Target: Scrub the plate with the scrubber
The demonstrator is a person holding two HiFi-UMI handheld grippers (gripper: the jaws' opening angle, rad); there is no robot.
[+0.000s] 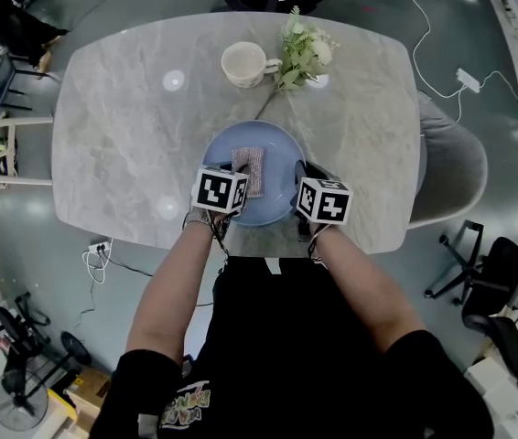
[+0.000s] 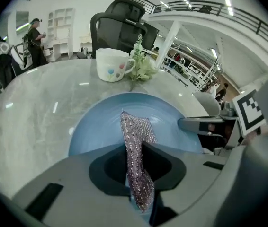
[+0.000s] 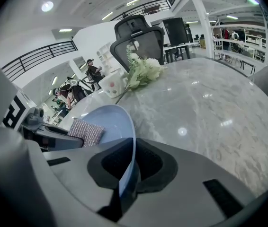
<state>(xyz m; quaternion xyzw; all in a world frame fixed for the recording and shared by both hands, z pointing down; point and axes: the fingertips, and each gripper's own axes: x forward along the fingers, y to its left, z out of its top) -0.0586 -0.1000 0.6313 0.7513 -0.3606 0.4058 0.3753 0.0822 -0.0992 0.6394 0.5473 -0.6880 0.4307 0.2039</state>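
Observation:
A light blue plate (image 1: 277,149) lies on the marble table near its front edge. My right gripper (image 3: 127,181) is shut on the plate's (image 3: 117,122) right rim, which runs edge-on between its jaws. My left gripper (image 2: 136,183) is shut on a silvery mesh scrubber (image 2: 136,136). The scrubber's far end rests on the plate's (image 2: 101,126) inner surface. In the head view the scrubber (image 1: 250,169) lies over the plate's middle, between my left gripper (image 1: 233,183) and my right gripper (image 1: 303,179). The right gripper's jaw tips (image 2: 195,125) show at the plate's right rim in the left gripper view.
A cream mug (image 1: 245,64) stands at the table's far side, with a small bunch of white flowers (image 1: 305,51) to its right. A grey chair (image 1: 451,163) is at the table's right end. The table's front edge (image 1: 241,242) lies just under the grippers.

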